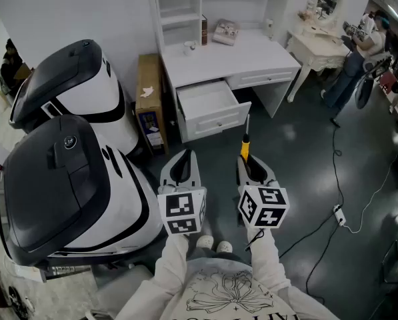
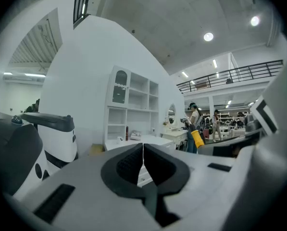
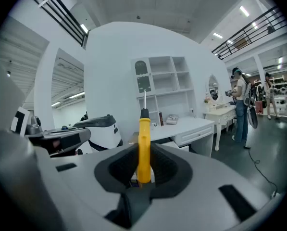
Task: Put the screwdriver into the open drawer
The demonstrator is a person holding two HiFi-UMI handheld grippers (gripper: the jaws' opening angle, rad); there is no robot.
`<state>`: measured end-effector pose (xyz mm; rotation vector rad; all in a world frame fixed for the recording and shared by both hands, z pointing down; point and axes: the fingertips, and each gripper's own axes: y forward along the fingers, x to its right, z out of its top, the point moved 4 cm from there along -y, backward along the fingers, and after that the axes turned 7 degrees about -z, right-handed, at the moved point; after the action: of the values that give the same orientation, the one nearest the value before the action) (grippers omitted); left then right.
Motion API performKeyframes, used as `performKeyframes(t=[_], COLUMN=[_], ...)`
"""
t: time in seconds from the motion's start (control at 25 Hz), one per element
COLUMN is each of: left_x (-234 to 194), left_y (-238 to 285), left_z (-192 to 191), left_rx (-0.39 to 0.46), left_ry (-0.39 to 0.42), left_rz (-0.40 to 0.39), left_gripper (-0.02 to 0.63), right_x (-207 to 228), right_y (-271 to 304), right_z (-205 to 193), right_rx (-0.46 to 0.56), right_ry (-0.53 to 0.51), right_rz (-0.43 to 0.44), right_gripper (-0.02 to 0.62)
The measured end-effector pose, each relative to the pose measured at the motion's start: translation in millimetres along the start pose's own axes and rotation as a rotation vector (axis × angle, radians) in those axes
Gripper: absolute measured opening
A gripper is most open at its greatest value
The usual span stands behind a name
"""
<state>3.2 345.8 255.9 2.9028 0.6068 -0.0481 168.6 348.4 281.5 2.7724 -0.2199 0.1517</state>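
Yellow-handled screwdriver (image 3: 143,143), black collar, thin metal shaft

The right gripper (image 3: 143,152) has its fingers (image 3: 120,163) pressed on the yellow handle of the screwdriver (image 3: 143,131), its thin shaft pointing up before the far white desk (image 3: 193,124) and shelves (image 3: 165,83).

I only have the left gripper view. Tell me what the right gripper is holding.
Observer: The right gripper is shut on the yellow handle of the screwdriver, shaft pointing ahead.
Operator: Report the drawer's state.
Observer: In the head view the drawer is pulled open under the white desk.
Operator: Say where the tool is.
Observer: Not in it yet; held out in front of the drawer, above the floor.
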Motion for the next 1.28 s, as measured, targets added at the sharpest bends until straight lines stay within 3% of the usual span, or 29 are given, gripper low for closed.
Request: performKeyframes(t=[0.8,1.28], left_x=[-24.8,-64.7], left_y=[11.9,38.5], left_z=[-6.9,-21.3], left_rx=[-0.011,-0.043], left_ry=[-0.001,-0.035], left_rz=[-0.007,0.062], left_gripper=[0.006,0.006], right_x=[-18.9,-25.8], right_y=[29.4,79.6], right_z=[-7.4,-9.7], right_rx=[-0.015,-0.063], right_ry=[0.03,0.023], right_rz=[0.014,0.054], right_gripper=[0.069,0.069])
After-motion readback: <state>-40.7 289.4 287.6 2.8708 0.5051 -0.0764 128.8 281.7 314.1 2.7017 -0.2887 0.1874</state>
